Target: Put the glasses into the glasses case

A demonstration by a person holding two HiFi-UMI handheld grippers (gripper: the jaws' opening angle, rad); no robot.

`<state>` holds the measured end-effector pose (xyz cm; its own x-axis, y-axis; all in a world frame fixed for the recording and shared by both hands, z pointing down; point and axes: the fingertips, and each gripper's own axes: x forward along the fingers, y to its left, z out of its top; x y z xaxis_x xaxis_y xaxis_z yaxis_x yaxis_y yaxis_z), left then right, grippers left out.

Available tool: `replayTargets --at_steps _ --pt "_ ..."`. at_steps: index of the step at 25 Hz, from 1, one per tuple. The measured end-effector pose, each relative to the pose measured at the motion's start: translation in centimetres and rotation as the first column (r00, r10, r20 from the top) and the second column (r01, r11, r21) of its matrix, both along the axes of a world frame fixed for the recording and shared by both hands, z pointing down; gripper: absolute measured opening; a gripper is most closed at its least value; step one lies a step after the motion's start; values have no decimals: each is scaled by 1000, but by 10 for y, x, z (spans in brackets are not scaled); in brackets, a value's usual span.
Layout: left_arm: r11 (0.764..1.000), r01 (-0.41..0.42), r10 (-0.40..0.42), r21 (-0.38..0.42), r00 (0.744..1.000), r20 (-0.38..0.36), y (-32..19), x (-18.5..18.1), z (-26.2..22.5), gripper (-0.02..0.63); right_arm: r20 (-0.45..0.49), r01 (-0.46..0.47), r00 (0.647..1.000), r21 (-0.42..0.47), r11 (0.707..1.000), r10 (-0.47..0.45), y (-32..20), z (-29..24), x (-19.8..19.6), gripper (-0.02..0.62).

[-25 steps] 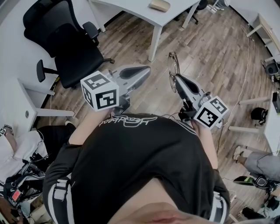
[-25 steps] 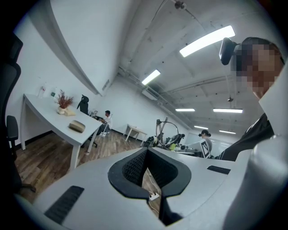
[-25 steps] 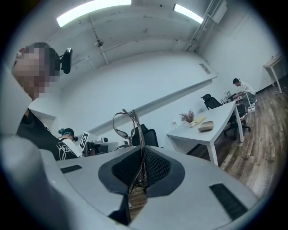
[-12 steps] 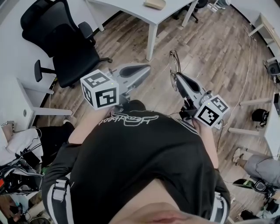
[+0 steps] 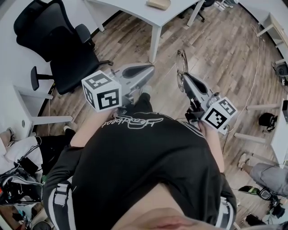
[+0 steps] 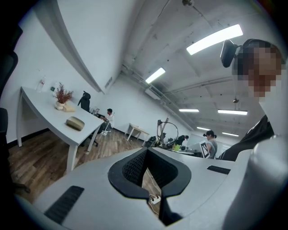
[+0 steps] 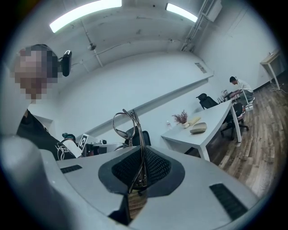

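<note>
My right gripper (image 5: 183, 77) is shut on a pair of thin metal-framed glasses (image 5: 181, 72), which stick up past the jaw tips. In the right gripper view the glasses (image 7: 142, 148) stand on edge, pinched between the pads of that gripper (image 7: 143, 177). The tan glasses case (image 5: 158, 4) lies closed on the white table (image 5: 130, 10) ahead, well beyond both grippers. It also shows as the case (image 6: 75, 123) in the left gripper view and the case (image 7: 198, 128) in the right gripper view. My left gripper (image 5: 147, 70) is held level over the wood floor, shut and empty (image 6: 150, 179).
A black office chair (image 5: 67, 49) stands to the left of the table. A small white desk (image 5: 27, 105) sits at the left edge. Other people sit at the lower left and lower right. A cable (image 5: 252, 81) runs across the floor on the right.
The floor, chair and table have slid in the head view as I walk towards the table. Both grippers went along, the right one still holding the glasses.
</note>
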<state>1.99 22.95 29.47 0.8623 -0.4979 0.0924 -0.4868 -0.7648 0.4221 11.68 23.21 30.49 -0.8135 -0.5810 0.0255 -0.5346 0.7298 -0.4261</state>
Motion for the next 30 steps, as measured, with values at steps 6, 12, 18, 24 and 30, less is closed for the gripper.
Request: replayTargets --at_steps 6,12,18,24,30 --pt "1000 -20 20 -21 1000 2 -60 6 3 6 4 -29 1000 -19 999 29 -61 4 7 28" --pt "998 -29 29 -63 1000 -9 -149 -9 6 6 -5 -39 999 -64 997 38 -145 8 -9 28" --pt "995 -38 35 -89 999 -26 -236 -33 1 6 -30 -44 999 -89 995 42 -231 0 -35 29" --pt "994 -36 32 -103 999 -34 -319 -52 3 6 -44 -48 998 -91 995 45 -314 -3 -51 28" --pt "994 -53 49 -95 998 -48 -380 -52 -1 6 -65 -59 996 -86 995 54 -372 -10 -54 28"
